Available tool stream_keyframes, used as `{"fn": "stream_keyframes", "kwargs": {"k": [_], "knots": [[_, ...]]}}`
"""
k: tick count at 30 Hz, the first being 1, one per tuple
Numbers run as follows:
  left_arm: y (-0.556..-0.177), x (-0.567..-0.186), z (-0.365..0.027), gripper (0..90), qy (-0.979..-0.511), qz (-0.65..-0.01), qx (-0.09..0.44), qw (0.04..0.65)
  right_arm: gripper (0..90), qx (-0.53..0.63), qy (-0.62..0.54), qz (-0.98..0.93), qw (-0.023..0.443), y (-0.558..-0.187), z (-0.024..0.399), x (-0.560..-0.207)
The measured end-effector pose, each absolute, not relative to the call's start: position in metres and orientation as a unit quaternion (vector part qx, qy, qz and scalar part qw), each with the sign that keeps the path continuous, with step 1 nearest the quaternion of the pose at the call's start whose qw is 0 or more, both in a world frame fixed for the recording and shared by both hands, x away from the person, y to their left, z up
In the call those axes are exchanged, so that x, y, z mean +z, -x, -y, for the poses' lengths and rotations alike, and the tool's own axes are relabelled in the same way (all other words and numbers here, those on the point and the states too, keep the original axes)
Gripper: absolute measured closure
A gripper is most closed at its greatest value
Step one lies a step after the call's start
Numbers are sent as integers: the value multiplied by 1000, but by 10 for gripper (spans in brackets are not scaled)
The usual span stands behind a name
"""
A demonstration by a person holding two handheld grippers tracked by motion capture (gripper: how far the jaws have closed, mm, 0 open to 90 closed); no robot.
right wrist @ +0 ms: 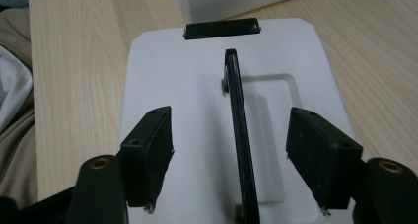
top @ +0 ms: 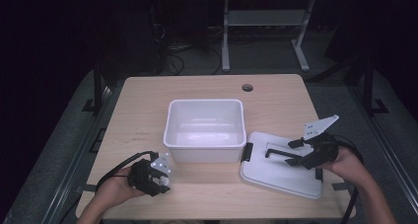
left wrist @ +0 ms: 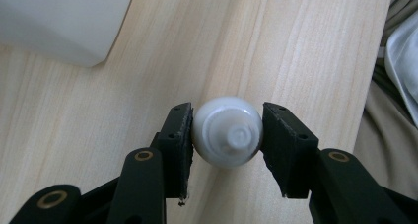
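My left gripper [top: 162, 183] [left wrist: 226, 135] points down at the table's front left and is shut on a small white round object [left wrist: 227, 131] [top: 165, 185] with a nub on top; both pads press its sides. My right gripper [top: 291, 153] [right wrist: 229, 155] hovers open over a white lid [top: 276, 177] [right wrist: 187, 86] lying flat at the front right. The lid's black handle [right wrist: 239, 135] [top: 273, 150] stands up between the jaws, and neither pad touches it.
An open white bin [top: 170, 120] [left wrist: 49, 21] stands mid-table, between the two hands. A black latch [top: 247, 151] [right wrist: 222, 29] sits on the lid's edge nearest the bin. The table has a cable hole [top: 247, 88] at the back.
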State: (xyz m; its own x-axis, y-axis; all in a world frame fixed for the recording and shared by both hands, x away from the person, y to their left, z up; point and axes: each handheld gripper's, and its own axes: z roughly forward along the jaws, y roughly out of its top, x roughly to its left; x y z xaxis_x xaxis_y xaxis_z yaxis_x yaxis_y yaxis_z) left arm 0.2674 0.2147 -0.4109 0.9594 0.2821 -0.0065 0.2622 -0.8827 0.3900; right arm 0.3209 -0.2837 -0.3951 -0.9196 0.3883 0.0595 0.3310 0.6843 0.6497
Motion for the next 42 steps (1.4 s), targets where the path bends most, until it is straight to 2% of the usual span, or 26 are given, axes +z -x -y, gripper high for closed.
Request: {"fn": "stream_keyframes", "kwargs": {"k": [13, 42], "knots": [[-265, -415, -224, 568, -958, -149, 18, 244, 336, 346, -198, -916, 43, -321, 283, -394], [-266, -413, -224, 600, -959, -141, 28, 243, 336, 344, -198, -917, 42, -322, 282, -396]]}}
